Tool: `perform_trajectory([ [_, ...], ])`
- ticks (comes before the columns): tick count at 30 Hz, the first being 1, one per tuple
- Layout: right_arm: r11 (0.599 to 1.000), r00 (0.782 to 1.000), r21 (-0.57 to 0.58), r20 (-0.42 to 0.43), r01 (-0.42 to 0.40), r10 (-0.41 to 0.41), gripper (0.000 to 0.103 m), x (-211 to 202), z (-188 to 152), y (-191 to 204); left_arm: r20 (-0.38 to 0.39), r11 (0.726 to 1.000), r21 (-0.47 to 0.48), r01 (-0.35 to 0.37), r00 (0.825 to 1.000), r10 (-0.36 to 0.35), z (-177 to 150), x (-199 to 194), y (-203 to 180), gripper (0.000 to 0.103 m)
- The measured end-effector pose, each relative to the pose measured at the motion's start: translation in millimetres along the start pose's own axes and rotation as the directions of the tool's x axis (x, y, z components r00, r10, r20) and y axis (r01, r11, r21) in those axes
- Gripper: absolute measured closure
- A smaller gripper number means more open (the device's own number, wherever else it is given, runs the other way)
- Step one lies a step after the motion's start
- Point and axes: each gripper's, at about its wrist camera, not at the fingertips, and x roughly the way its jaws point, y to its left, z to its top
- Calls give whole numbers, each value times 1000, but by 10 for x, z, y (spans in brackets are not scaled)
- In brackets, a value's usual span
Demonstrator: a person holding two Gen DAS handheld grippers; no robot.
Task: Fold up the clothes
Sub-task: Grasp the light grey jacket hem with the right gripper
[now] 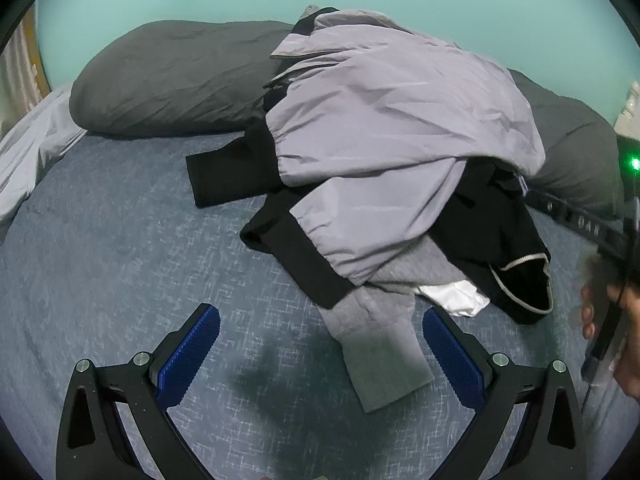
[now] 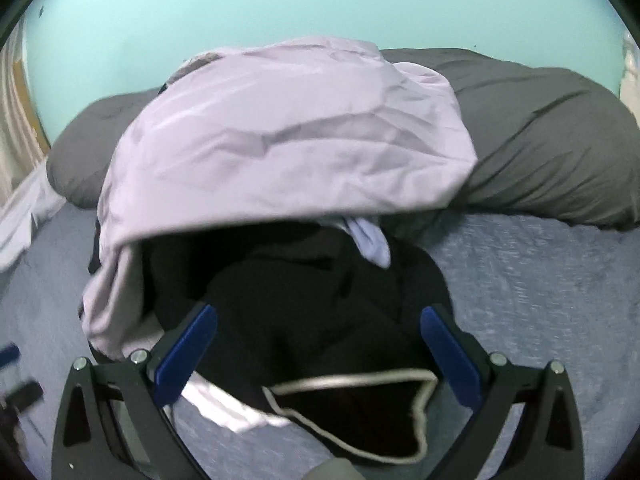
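The left gripper [image 1: 320, 354] stands wide open above the blue woven bedsheet [image 1: 100, 264], just beside a grey knitted sleeve [image 1: 380, 356]. The right gripper [image 2: 320, 352] is also wide open, over a black garment with pale trim [image 2: 360, 412]. Behind lies a lilac shiny jacket [image 1: 384, 120] on the pile, then dark grey pillows [image 1: 172, 80].

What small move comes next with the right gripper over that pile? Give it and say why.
Probably lower the right gripper and close on the black garment's pale-trimmed edge. Its jaws are open right above that edge, which lies exposed at the pile's front, while the lavender jacket covers the rest.
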Motion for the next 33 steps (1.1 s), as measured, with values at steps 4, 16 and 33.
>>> perform_trajectory([
  [4,999,1000,33,0,-21,21,2,62,144,65,3,1000,0,-7,1000,7,42,-14,54,0],
  [16,958,981,228,-41,-175,189,33,246,348,101,12,1000,0,-15,1000,15,99,-110,182,0],
  [33,944,966,209,88,-256,242,102,9,315,155,10,1000,8,-28,1000,28,23,-155,264,0],
])
